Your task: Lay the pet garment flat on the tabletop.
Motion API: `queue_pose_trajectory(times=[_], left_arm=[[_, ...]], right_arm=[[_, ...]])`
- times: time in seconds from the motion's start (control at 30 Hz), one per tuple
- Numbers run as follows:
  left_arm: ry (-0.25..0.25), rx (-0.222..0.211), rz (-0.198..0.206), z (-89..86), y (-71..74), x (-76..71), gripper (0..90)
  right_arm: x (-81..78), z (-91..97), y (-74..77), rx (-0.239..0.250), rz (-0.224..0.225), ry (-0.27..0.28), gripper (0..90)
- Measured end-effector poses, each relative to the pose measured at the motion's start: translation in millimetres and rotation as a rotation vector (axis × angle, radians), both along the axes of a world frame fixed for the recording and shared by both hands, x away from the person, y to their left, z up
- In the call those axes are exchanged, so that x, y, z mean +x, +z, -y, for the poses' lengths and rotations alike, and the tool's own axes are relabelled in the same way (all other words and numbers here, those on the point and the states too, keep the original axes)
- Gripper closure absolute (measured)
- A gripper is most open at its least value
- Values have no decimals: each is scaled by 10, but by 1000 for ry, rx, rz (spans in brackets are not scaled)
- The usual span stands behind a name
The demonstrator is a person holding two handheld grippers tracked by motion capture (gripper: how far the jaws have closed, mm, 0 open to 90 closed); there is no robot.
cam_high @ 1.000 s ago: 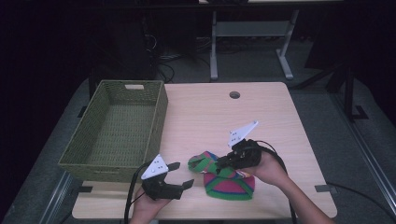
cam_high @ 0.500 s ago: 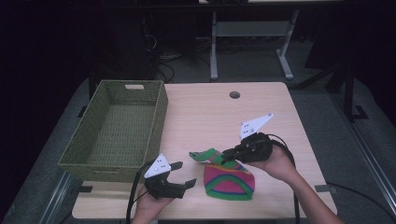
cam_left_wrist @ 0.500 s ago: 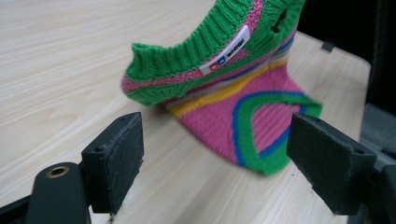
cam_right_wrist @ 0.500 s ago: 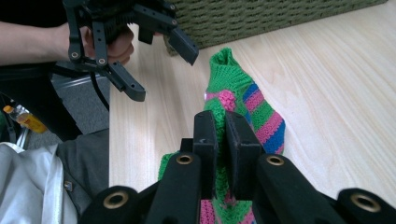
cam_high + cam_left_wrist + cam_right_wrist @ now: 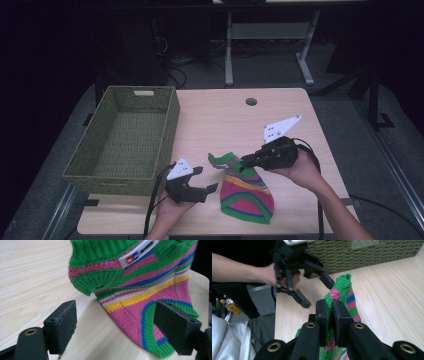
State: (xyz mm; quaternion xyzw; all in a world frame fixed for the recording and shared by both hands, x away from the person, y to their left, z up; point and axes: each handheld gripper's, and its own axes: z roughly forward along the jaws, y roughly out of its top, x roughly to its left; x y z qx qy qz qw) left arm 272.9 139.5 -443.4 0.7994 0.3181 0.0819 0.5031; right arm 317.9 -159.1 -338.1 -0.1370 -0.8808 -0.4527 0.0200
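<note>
Where the wooden table (image 5: 220,120) nears the person's edge, 1 knitted striped item (image 5: 247,192) lies spread flat, banded in pink, green, yellow and blue; its upper green-edged end is lifted clear of the surface. Right gripper (image 5: 245,161): jaws clenched on that raised end, seen in the right gripper view (image 5: 331,315) with the knit pinched between the 2 black pads and a pink spot on the green fold just above them. Left gripper (image 5: 209,181): released, jaws spread wide, sitting just left of the item's lower part; in the left gripper view (image 5: 113,325) the 2 pads stand apart with the knit's pink and blue bands between and beyond them, touching neither that can be told. Label: 1 small white tag (image 5: 136,251) sewn onto the knit, bearing small red and blue squares and dark lettering too blurred to read. Also present: 1 green woven basket (image 5: 125,140) at the table's left side, with a slot handle in its far wall, well apart from the knit.
</note>
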Motion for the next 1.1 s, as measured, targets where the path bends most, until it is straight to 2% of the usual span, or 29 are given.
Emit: queue_pose_trajectory(times=[0.1,0.27,0.33,0.47,0.57,0.63,0.73,0.77,0.83,0.87,0.97,1.0,1.03,1.1], left_arm=[[-6,11,-6,53,-41,96,194],[3,-28,-21,71,-112,234,203],[-2,-23,-15,84,-120,275,207],[-6,-44,-1,107,-155,352,220],[-17,-39,-7,129,-181,394,221],[-48,-46,2,176,-182,419,268],[-58,-49,18,238,-159,437,349],[-58,-56,24,249,-157,439,395],[-57,-65,26,252,-158,441,540],[-61,-93,2,243,-159,453,604],[-59,-83,11,234,-143,439,714],[-59,-74,24,220,-123,428,714],[-59,-72,30,199,-98,420,770],[-65,-62,40,181,-62,408,790]], right_arm=[[13,13,24,3,-2,9,831],[28,37,57,7,0,18,831],[35,51,75,8,3,22,831],[36,65,99,15,2,29,831],[37,68,100,14,8,33,831],[35,69,98,13,7,40,831],[41,66,90,6,5,45,831],[44,67,89,4,6,44,831],[47,71,87,1,8,43,831],[52,91,86,1,10,36,831],[53,122,89,-3,13,27,831],[57,142,87,-7,18,19,831],[60,185,75,-19,23,1,831],[61,219,60,-31,22,-10,831]])
